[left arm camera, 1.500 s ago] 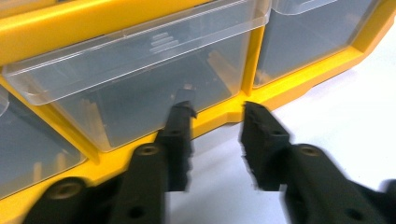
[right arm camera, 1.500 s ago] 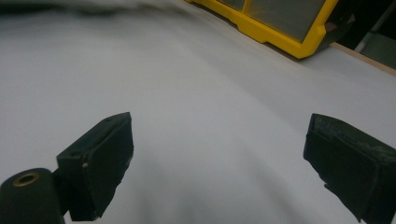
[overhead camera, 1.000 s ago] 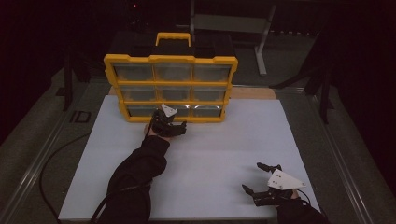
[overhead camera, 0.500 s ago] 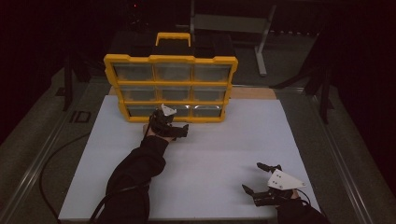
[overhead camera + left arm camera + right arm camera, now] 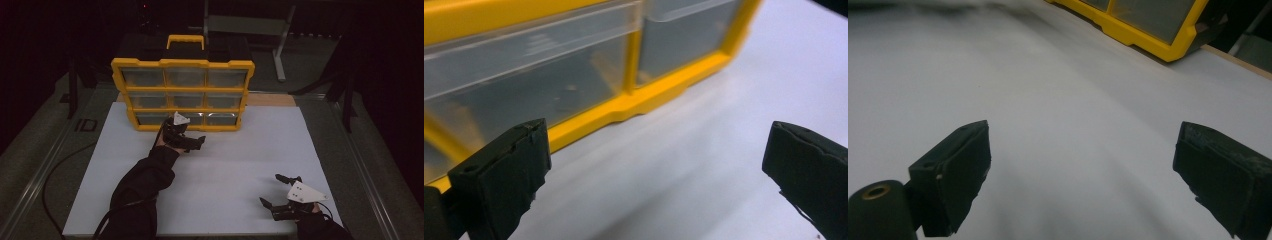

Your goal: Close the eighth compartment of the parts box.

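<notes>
Darkness surrounds the bench (image 5: 235, 165), whose flat white top is lit against a black room; a grey metal stand (image 5: 280, 35) is dimly visible behind it. At the far edge of the white surface stands a yellow plastic organiser cabinet (image 5: 182, 95) with a yellow carry handle on top and three rows of clear drawers, three to a row.

I hold my left gripper (image 5: 186, 139) right at the foot of that cabinet, in front of the bottom row. Its jaws have just been opening and now stand spread wide, with nothing between them. In the left gripper view, the left gripper (image 5: 659, 165) looks along its two black pads at the cabinet's yellow bottom rail and the clear bottom drawers (image 5: 549, 80) just above it; one pad sits close to the rail, but I cannot tell whether it touches. Only bare white bench lies in the gap between the pads.

My right gripper (image 5: 281, 192) rests low over the near right part of the bench, well apart from the cabinet. Its jaws are released and spread wide too, empty. In the right gripper view, the right gripper (image 5: 1083, 170) faces plain white surface, with the cabinet's yellow corner (image 5: 1148, 25) far off at the top.
</notes>
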{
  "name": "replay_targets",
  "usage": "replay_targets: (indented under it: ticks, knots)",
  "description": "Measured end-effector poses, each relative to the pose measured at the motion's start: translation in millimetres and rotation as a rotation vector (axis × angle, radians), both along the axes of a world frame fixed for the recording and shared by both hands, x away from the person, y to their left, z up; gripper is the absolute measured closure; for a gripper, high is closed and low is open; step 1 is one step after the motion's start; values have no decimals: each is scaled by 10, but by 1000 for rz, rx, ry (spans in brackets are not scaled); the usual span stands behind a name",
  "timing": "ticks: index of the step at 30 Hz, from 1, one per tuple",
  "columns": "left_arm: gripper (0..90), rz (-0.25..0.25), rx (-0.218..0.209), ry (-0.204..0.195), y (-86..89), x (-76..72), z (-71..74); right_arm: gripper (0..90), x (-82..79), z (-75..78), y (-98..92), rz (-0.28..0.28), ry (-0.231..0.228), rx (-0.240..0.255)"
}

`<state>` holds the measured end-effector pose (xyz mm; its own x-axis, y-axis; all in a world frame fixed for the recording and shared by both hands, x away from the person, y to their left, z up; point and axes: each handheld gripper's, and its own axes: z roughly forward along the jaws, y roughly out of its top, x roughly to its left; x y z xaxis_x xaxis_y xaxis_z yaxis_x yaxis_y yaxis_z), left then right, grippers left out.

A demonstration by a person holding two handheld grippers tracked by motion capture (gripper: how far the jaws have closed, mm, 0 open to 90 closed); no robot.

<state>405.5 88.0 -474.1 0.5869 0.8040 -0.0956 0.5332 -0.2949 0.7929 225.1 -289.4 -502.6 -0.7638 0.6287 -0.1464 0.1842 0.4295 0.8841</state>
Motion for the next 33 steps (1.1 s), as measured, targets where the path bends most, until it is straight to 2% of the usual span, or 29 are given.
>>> replay_targets:
  ticks: [5, 12, 17, 22, 25, 27, 31, 33]
  knots:
    - [0, -21, 6, -23, 15, -38, 25, 84, 1, -2, -1, -3, 2, 2]
    - [0, -101, -6, -13, 27, -75, 64, 84, 1, -1, -4, -4, -1, 1]
    - [0, -146, -11, -27, 33, -98, 110, 84, -2, 2, 6, -3, -2, -5]
    - [0, -179, -14, -14, 52, -123, 145, 84, -8, 5, 9, -5, -4, -6]
    - [0, -188, 9, -24, 69, -143, 185, 84, -3, 6, 10, -4, -4, -7]
    - [0, -205, 8, -38, 79, -167, 212, 83, -9, 7, 19, -4, -3, -7]
    - [0, -232, 44, -33, 91, -208, 237, 84, -5, 7, 18, -5, -3, -9]
    - [0, -234, 44, -40, 104, -232, 245, 84, -8, 5, 22, -3, -2, -11]
